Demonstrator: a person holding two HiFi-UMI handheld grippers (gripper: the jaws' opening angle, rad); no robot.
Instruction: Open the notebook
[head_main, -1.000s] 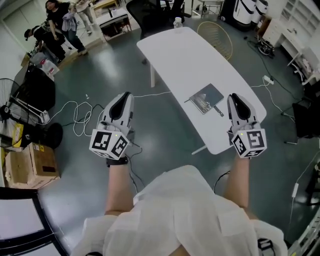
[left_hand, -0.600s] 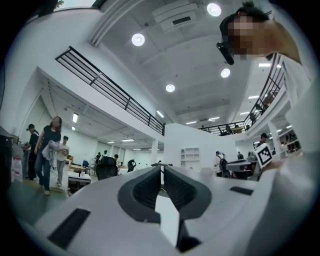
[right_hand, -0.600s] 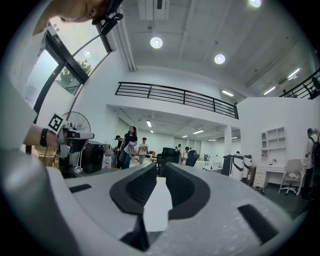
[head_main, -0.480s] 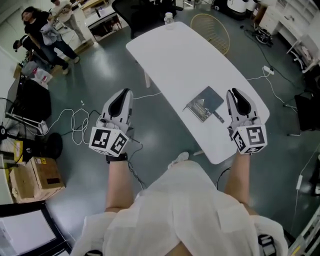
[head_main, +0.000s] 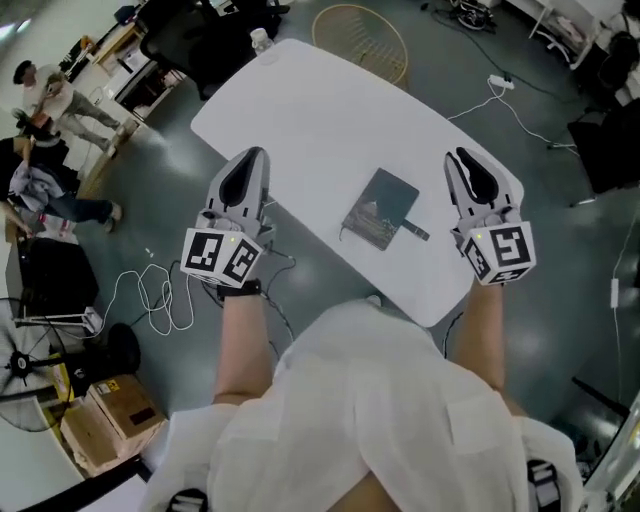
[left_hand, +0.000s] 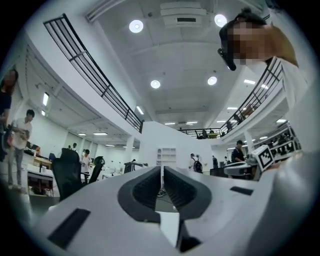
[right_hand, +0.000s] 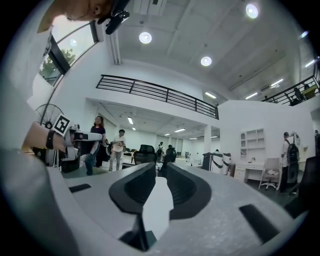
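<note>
The closed notebook (head_main: 380, 209), with a dark grey cover, lies near the front edge of the white table (head_main: 300, 110). A small dark pen-like thing (head_main: 416, 232) sits at its right side. My left gripper (head_main: 253, 158) hovers at the table's left edge, left of the notebook. Its jaws (left_hand: 162, 170) are open by a thin slit, with nothing between them. To the notebook's right, my right gripper (head_main: 460, 160) is held over the table's right edge. Its jaws (right_hand: 161, 167) have just been opening and hold nothing. Neither gripper touches the notebook.
A bottle (head_main: 260, 40) stands at the table's far end, with a round wire chair (head_main: 360, 35) beyond it. White cables (head_main: 150, 295) trail over the floor at the left, near a cardboard box (head_main: 110, 420). People (head_main: 50, 95) stand at the far left.
Both grippers have moved in over the table's edges, and the notebook now lies between them. The view has swung, so the table sits more to the middle.
</note>
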